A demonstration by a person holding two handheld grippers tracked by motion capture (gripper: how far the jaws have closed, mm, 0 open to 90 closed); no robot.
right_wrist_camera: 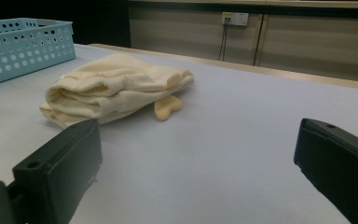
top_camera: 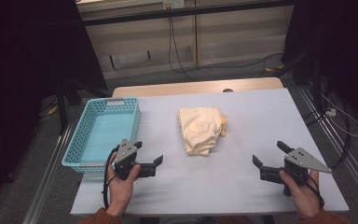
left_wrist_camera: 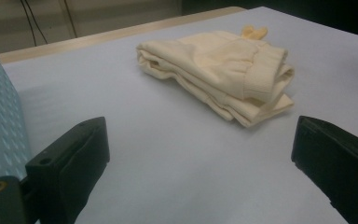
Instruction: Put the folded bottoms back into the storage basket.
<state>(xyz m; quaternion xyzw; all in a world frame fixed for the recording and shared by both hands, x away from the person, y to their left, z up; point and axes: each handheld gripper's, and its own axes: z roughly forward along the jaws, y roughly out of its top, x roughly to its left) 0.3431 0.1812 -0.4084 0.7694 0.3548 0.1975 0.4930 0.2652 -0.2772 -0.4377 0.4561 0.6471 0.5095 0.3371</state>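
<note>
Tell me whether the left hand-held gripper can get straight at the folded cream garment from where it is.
Probably yes. The left hand-held gripper has its jaws wide open and faces the folded cream garment across bare table; the turquoise basket stands off to its left side, not between them.

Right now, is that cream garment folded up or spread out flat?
Folded. The cream garment lies as a compact bundle, with stacked layers showing along its edge in the left gripper view, on the table.

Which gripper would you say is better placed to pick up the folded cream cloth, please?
Probably the left gripper. Its jaws stand open, it looks slightly nearer the folded cream cloth, and it sits beside the perforated turquoise plastic basket. The right gripper, also open, is farther off.
</note>
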